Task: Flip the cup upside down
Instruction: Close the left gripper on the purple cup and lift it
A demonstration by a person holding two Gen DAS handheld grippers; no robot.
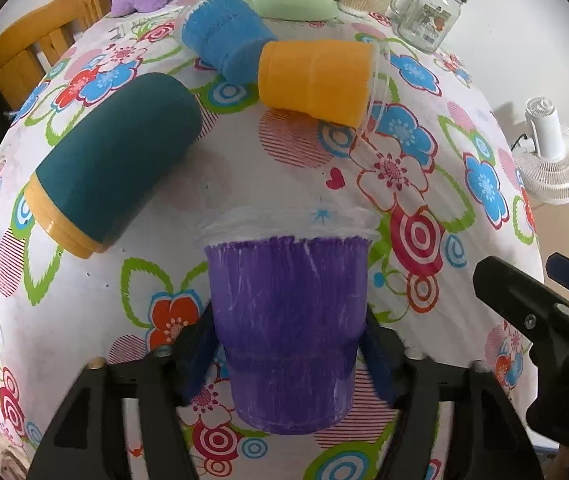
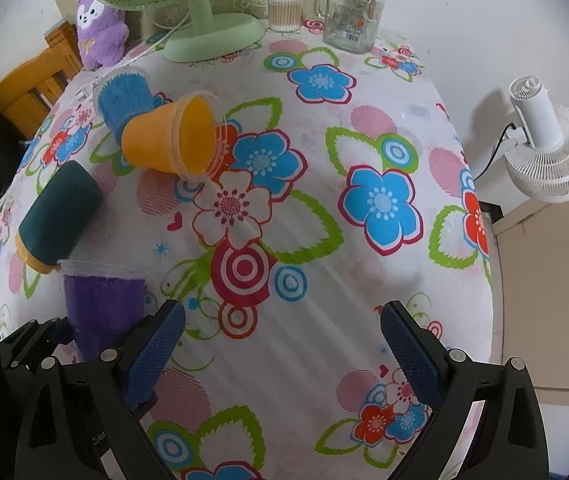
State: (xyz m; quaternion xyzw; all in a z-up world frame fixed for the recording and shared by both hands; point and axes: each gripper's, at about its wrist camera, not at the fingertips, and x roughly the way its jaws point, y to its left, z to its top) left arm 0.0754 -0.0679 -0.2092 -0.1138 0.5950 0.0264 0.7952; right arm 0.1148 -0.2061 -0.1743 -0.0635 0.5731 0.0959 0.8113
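Observation:
A purple cup (image 1: 288, 328) with a clear rim sits between the blue pads of my left gripper (image 1: 286, 356), which is shut on its lower body; its rim points away from the camera toward the table. It also shows in the right wrist view (image 2: 102, 312) at the lower left. My right gripper (image 2: 280, 360) is open and empty above the flowered tablecloth (image 2: 324, 240), to the right of the purple cup. The right gripper's black body also shows in the left wrist view (image 1: 532, 320).
On their sides lie an orange cup (image 1: 316, 80), a blue cup (image 1: 224, 36) and a dark teal cup (image 1: 116, 160) with orange rim. At the back stand a green fan (image 2: 204, 28), glass jar (image 2: 354, 12), cotton-swab tub (image 2: 284, 10), purple plush (image 2: 98, 28). A white fan (image 2: 548, 152) hangs right.

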